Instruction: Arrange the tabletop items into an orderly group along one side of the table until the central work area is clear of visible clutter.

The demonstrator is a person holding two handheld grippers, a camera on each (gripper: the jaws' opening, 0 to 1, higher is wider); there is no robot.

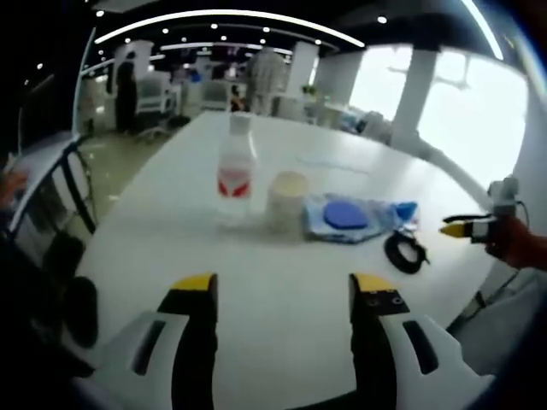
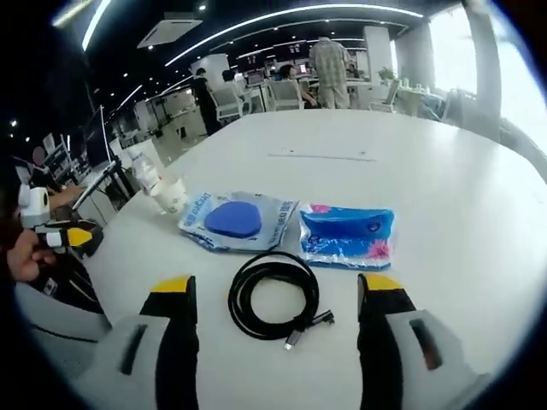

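My right gripper (image 2: pixel 278 295) gapes wide around the coiled black cable (image 2: pixel 274 298); my left gripper (image 1: pixel 284 290) gapes empty, clear plastic bottle (image 1: pixel 235 175) at eleven o'clock.

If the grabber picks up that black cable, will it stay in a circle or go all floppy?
Probably floppy. The black cable is a thin, loose coil with nothing visibly tying it, so the loops would likely sag and unwind. Its plug end already sticks out and may dangle. It looks light, so a push should slide it.

Blk cable (image 2: pixel 275 296), blue packs (image 2: pixel 346 233), white table (image 2: pixel 444 196).
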